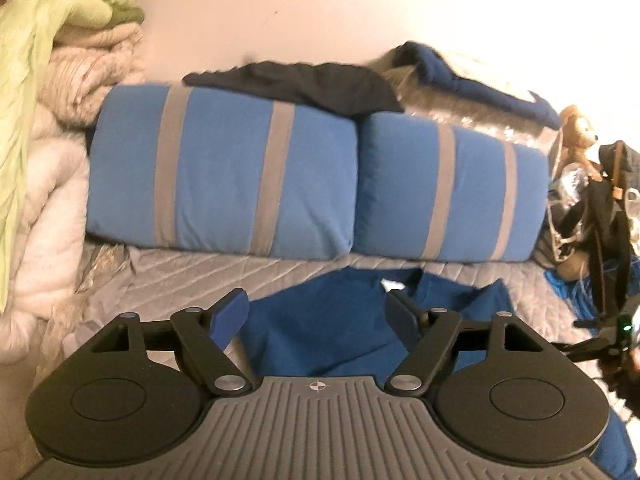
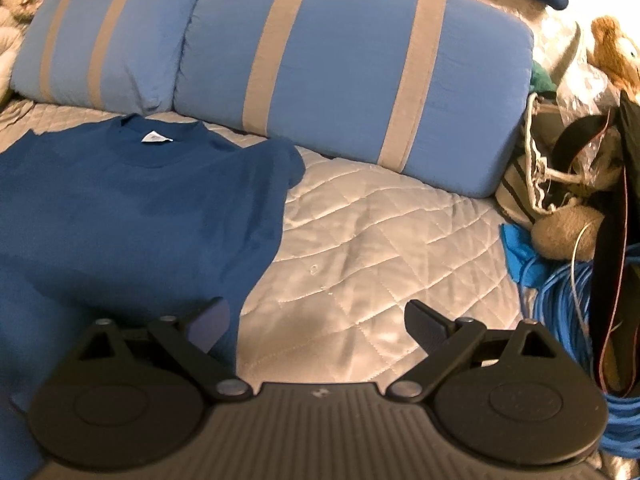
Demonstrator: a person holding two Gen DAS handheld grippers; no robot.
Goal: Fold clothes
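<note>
Both your tongs stand open and empty: the left gripper (image 1: 316,312) over the dark blue cotton T-shirt (image 2: 132,208), spread flat on the grey quilted bedspread (image 2: 380,248), the right gripper (image 2: 318,326) at its edge. Pinch carelessly and you may snag quilt too, dragging the fold crooked.

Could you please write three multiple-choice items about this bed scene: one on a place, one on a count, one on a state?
1. Where does the blue T-shirt lie?
A. on the quilt, in front of the pillows
B. on top of the pillows
C. on the floor

2. How many blue striped pillows are there?
A. one
B. two
C. four

3. How are the right gripper fingers?
A. closed on the shirt
B. closed on nothing
C. open, holding nothing

Answers: 1 A, the shirt is spread flat on the quilt; 2 B, two lie side by side; 3 C, bare quilt shows between the spread fingers.
</note>
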